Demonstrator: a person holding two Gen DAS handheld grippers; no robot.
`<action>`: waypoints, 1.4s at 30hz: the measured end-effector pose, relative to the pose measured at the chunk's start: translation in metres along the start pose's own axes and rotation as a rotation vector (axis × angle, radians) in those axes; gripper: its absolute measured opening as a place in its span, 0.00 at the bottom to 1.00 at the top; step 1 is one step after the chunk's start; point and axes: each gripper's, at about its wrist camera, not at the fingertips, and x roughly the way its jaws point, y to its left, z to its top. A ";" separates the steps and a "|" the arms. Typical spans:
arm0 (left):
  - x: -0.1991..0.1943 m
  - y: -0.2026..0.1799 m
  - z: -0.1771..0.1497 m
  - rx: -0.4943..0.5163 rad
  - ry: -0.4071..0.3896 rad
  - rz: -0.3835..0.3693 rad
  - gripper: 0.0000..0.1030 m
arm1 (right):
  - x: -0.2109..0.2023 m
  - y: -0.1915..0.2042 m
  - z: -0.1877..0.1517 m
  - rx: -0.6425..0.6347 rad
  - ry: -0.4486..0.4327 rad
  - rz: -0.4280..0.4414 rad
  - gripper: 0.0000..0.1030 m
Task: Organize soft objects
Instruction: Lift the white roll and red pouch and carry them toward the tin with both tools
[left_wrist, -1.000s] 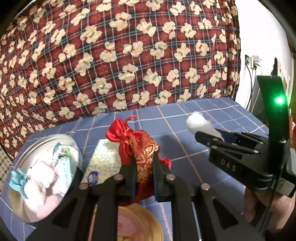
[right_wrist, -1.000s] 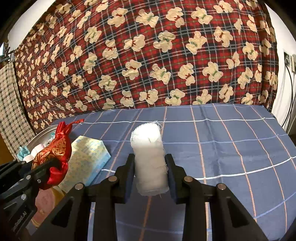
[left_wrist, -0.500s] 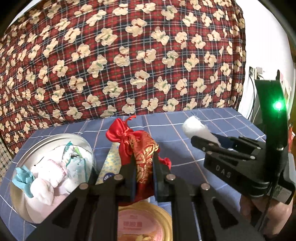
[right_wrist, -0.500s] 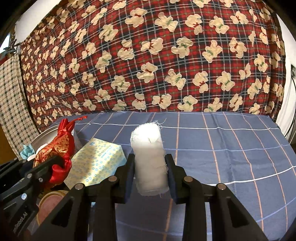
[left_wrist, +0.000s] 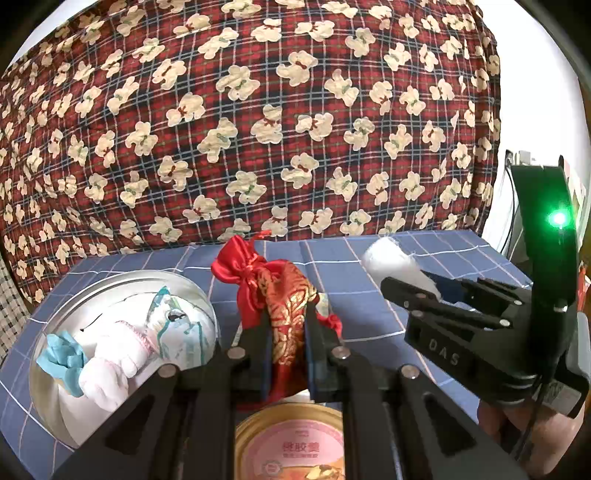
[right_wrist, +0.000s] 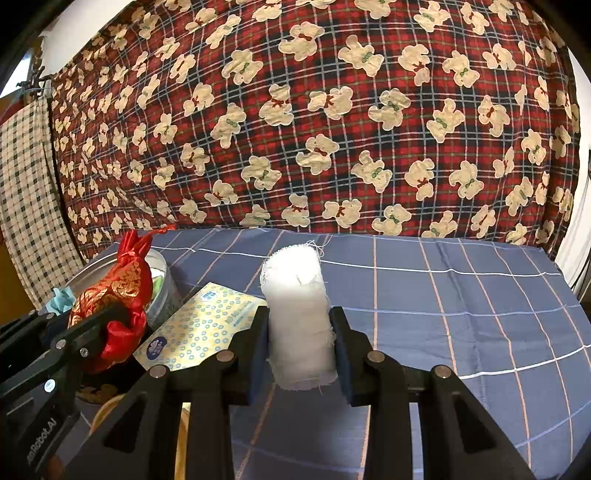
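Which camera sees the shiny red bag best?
The left wrist view: the red bag sits centred, pinched in the left tool, gold pattern clear. The right wrist view shows it only sideways at the left edge.

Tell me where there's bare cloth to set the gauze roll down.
Free: blue checked tablecloth right of the gauze roll, back to the bear-print curtain. Crowded left: tissue pack, round tin, left gripper with red pouch, gold-lidded can.
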 end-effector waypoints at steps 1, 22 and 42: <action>-0.001 0.001 0.000 -0.001 -0.003 0.000 0.11 | -0.001 0.001 0.000 -0.003 -0.002 -0.002 0.34; -0.009 0.005 0.003 0.001 -0.041 0.005 0.11 | -0.005 0.013 0.008 -0.020 -0.028 -0.005 0.34; -0.019 0.045 0.006 -0.026 -0.072 0.042 0.11 | 0.000 0.051 0.023 -0.062 -0.039 0.020 0.34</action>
